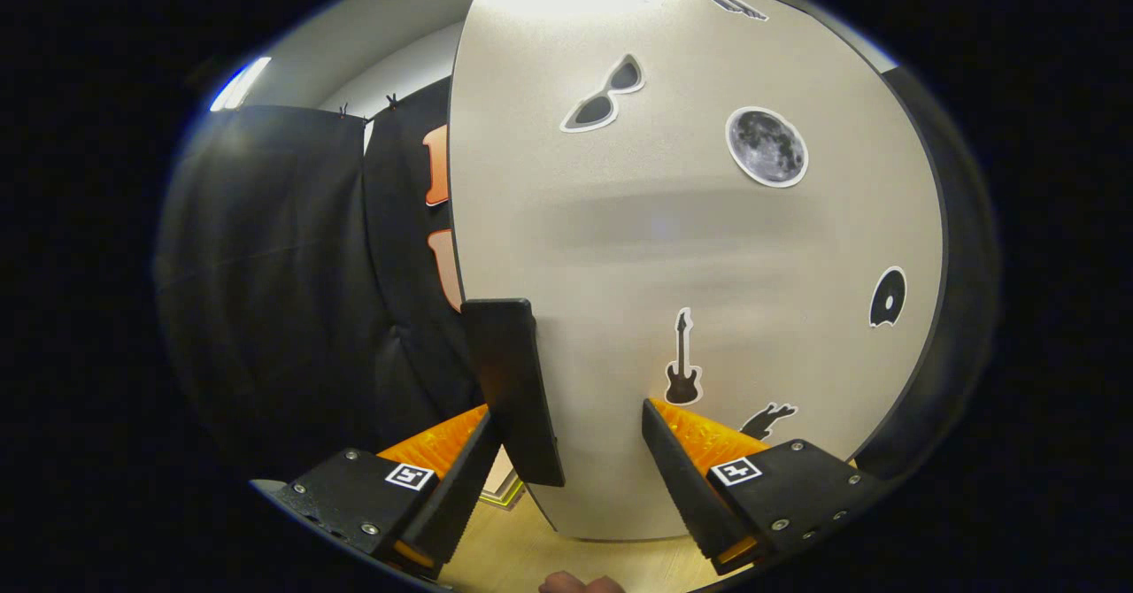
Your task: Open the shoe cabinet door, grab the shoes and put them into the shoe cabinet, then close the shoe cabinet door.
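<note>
- My hand-held gripper (575, 416) sits right up against the door (708, 248), its fingers spread apart.
- The handle (512, 389), a dark upright bar on the door's left edge, stands between my fingers, nearer the left finger (460, 487).
- The right finger (686, 478) lies in front of the door face, apart from the handle; neither finger is clearly pressing on it, though the left one may be touching its lower end, which I cannot make out.
- The pale door face carries stickers: sunglasses (605, 95), a moon (766, 146), a disc (887, 297), and a guitar (682, 360) just beyond the right fingertip.
- Whether the door is shut or ajar I cannot tell from here.
- The light wood floor (531, 549) shows below the door, between my fingers.
- Black cloth (283, 274) hangs to the left of the door.
</note>
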### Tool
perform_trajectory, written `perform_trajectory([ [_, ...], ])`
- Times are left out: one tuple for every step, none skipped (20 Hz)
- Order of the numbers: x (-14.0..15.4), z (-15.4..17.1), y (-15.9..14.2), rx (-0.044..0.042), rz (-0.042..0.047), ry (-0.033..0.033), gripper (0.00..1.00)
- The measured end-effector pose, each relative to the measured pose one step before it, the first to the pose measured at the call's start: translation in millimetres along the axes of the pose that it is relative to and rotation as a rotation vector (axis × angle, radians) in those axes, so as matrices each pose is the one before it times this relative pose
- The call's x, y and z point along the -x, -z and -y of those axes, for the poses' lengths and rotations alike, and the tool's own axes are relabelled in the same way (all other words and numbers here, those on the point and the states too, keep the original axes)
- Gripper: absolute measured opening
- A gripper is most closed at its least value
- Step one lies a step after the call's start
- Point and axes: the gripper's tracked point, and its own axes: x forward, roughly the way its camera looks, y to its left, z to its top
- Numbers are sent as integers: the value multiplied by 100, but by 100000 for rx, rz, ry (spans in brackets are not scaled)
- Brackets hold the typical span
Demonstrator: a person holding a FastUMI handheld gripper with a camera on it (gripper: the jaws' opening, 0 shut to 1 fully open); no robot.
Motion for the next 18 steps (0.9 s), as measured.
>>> perform_trajectory([
  [-193, 80, 52, -263, 45, 395, 98],
  [-201, 69, 6, -196, -69, 324, 98],
  [104, 21, 123, -241, -701, 65, 98],
  [145, -60, -66, -47, 1194, -126, 98],
  [-279, 113, -30, 495, -170, -256, 98],
  [-201, 58, -139, 43, 1289, -274, 98],
  [-109, -54, -15, -418, -41, -73, 98],
  [67, -61, -20, -266, 229, -8, 98],
  [159, 77, 108, 501, -533, -57, 98],
  [-103, 3, -85, 554, -81, -84, 98],
  [14, -54, 8, -501, -738, -161, 98],
  [154, -150, 189, -1432, -1784, -650, 98],
  [476, -88, -165, -2459, -369, 212, 98],
  [533, -101, -634, -1931, 2058, 589, 98],
  [967, 153, -497, -662, 1391, 1464, 97],
  [1327, 103, -132, 198, 242, 1796, 97],
  [1468, 42, -112, 93, 303, 1567, 97],
  [1380, -36, 42, -479, 461, 1032, 97],
])
